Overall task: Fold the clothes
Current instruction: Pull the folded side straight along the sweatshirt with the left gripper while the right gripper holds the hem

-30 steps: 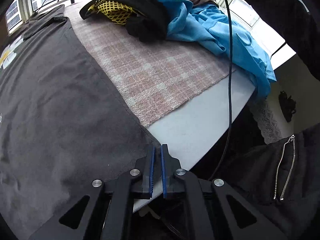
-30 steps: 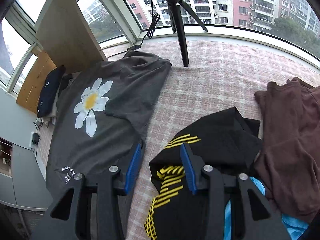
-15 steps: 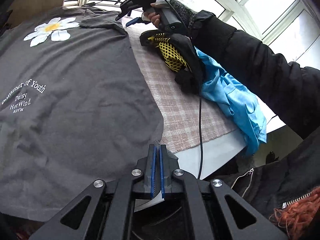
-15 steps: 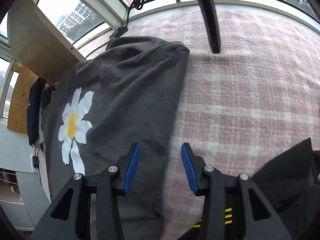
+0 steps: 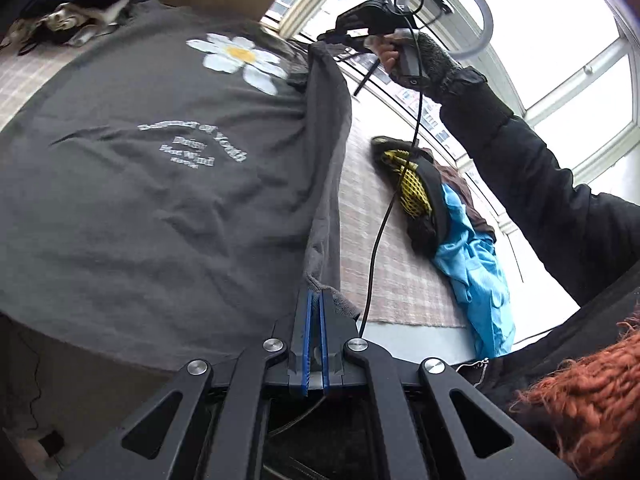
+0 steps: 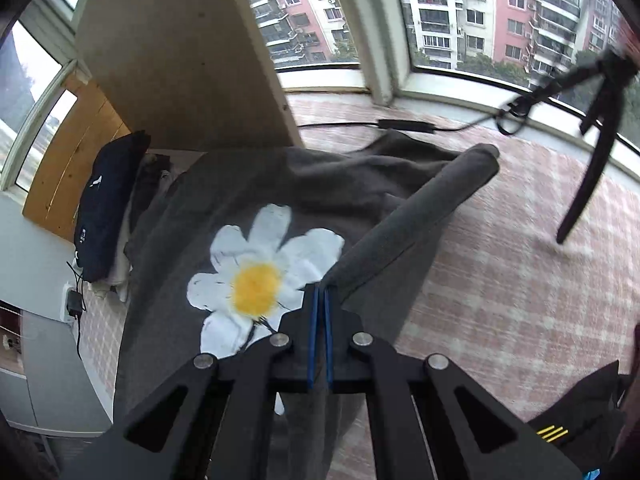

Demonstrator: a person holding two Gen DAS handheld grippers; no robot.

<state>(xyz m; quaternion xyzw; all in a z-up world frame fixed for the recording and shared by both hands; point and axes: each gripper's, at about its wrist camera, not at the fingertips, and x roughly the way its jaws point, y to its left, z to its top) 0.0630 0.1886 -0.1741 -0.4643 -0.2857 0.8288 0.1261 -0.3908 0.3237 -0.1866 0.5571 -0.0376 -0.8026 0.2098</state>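
Note:
A dark grey T-shirt [image 5: 152, 200] with a white daisy print [image 5: 240, 58] and white lettering lies spread on the table. My left gripper [image 5: 316, 296] is shut on its near right hem corner and holds that edge raised. My right gripper [image 6: 321, 292] is shut on the shirt's right edge beside the daisy [image 6: 260, 272], and the sleeve [image 6: 440, 196] rises from it. In the left wrist view the right gripper [image 5: 340, 34] is held high at the shirt's far right side.
A pink plaid cloth [image 6: 520, 272] covers the table. A pile of black-yellow [image 5: 412, 184], blue [image 5: 476, 272] and brown clothes lies at the right. Folded dark clothes [image 6: 108, 204] sit at the far left. A tripod leg [image 6: 588, 184] and a cable [image 6: 404, 125] stand near the window.
My right gripper moved over the shirt's right edge and shut on it. Both grippers have lifted the shirt's right side off the table.

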